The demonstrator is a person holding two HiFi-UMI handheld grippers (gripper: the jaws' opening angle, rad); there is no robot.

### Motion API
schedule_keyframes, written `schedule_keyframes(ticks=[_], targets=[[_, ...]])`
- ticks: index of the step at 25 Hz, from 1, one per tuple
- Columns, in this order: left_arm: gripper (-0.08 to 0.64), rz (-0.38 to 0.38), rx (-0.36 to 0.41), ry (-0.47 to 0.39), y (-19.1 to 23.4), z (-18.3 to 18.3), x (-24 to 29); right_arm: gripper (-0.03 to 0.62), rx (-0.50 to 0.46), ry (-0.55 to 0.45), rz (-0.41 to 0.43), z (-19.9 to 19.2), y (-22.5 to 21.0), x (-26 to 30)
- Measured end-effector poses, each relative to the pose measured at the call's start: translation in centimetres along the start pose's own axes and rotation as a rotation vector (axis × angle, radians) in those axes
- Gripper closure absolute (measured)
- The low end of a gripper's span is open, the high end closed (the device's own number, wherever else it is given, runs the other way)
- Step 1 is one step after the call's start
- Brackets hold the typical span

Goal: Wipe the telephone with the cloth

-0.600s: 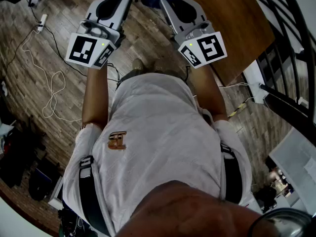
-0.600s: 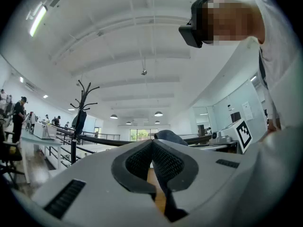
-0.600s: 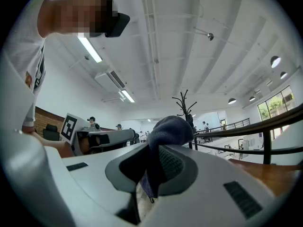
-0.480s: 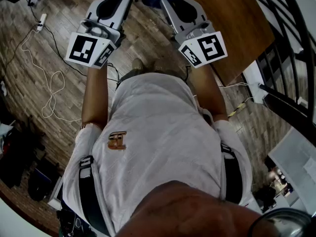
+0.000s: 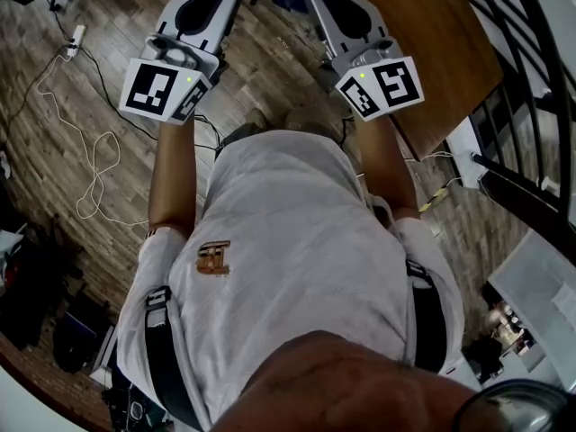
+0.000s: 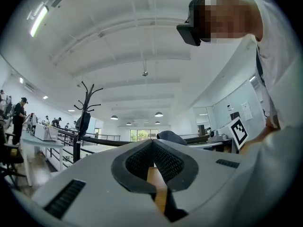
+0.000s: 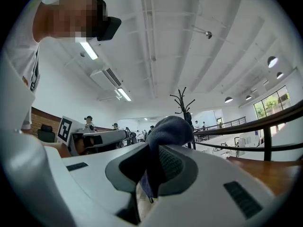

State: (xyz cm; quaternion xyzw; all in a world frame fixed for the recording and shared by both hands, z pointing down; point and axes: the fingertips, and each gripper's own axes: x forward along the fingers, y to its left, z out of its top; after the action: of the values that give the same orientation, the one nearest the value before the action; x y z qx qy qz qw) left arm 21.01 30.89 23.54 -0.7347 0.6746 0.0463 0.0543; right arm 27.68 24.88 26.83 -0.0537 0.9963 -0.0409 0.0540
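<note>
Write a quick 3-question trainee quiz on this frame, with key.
1. True or false: the left gripper is shut with nothing between its jaws.
2. Multiple choice: what is the right gripper clamped on? A) a cable B) the cloth C) nothing
3. Short answer: what colour is the cloth?
Key: 1 true; 2 B; 3 dark blue.

From my end this reads as a big open-plan work hall — part office, part lab. I see a high white ceiling [image 6: 142, 41] with strip lights [image 7: 87, 50] and round pendant lamps [image 6: 158, 114], a black railing [image 7: 265, 119] along a raised level, a coat stand [image 6: 85, 109], people [image 6: 20, 111] at benches far off, and a wood-plank floor [image 5: 270, 70] with a loose white cable [image 5: 114, 151] beside the brown surface [image 5: 441, 25].
</note>
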Motion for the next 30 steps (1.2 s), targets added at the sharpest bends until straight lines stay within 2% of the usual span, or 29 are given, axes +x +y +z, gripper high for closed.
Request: schedule_keyframes(ticks=[6, 13, 23, 27, 30], targets=[[0.541, -0.023, 0.024, -0.006, 3.5, 0.3, -1.6, 0.532, -0.011, -0.002, -0.017, -0.6, 1.6, 3.2], [0.541, -0.036, 0.016, -0.014, 6.2, 0.1, -3.1, 0.532, -0.028, -0.001, -0.048, -0.9, 2.7, 5.2], [0.541, -0.031, 0.016, -0.011, 10.0, -1.2, -1.6, 0.532, -0.018, 0.002, -0.058, -2.3, 0.4, 8.7], [0.541, -0.029, 0.016, -0.005, 11.7, -1.9, 0.7, 0.532, -0.016, -0.007, -0.062, -2.4, -2.1, 10.3], [0.541, -0.029, 0.009, 0.0, 15.7, -2.8, 3.1, 0.532, -0.011, -0.005, -0.07, -3.1, -4.7, 14.0]])
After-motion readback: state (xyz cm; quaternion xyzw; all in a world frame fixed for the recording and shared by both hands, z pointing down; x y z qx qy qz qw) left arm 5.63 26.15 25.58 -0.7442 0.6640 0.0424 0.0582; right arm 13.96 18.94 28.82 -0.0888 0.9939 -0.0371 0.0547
